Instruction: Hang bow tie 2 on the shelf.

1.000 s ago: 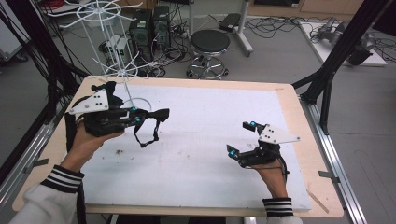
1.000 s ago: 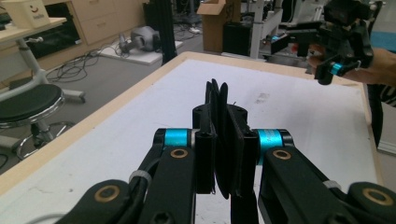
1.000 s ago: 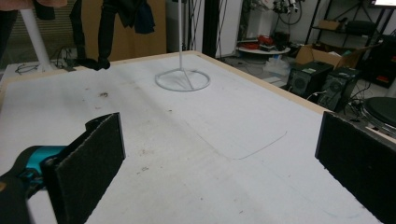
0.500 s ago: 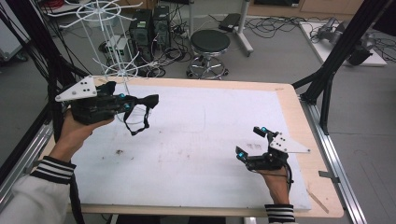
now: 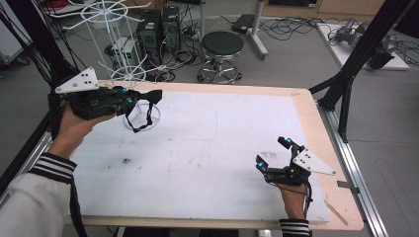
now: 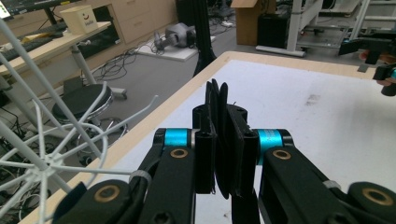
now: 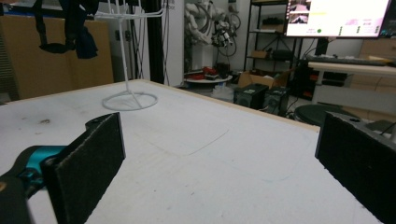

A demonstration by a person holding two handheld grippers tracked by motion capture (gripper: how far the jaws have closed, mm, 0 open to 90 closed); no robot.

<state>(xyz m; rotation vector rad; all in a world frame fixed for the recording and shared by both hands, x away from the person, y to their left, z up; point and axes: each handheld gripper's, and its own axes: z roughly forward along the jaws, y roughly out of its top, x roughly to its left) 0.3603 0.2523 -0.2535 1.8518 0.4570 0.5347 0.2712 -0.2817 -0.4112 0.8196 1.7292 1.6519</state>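
My left gripper [image 5: 144,97] is shut on a black strapped item [image 5: 141,109], held in the air over the table's back left corner; a loop of strap hangs below the jaws. In the left gripper view the flat black item [image 6: 223,140] stands pinched between the jaws of that gripper [image 6: 223,135]. A white wire rack [image 5: 116,29] rises just behind it, with its ring base [image 5: 143,117] on the white mat [image 5: 207,148]. The rack's arms [image 6: 42,149] lie close on the left. My right gripper [image 5: 272,154] rests open near the front right, its pads [image 7: 88,158] wide apart and nothing between them.
The wooden table edge [image 5: 316,128] frames the mat. A black stool [image 5: 222,45] and computer towers [image 5: 158,27] stand on the floor behind the table. Black frame posts [image 5: 360,59] rise at the right. The right gripper view has the rack [image 7: 126,56] and hanging black item [image 7: 70,28] far off.
My left gripper rose and moved back and left toward the wire rack, carrying the black strapped item. My right gripper drifted slightly right and nearer the front edge, staying open.
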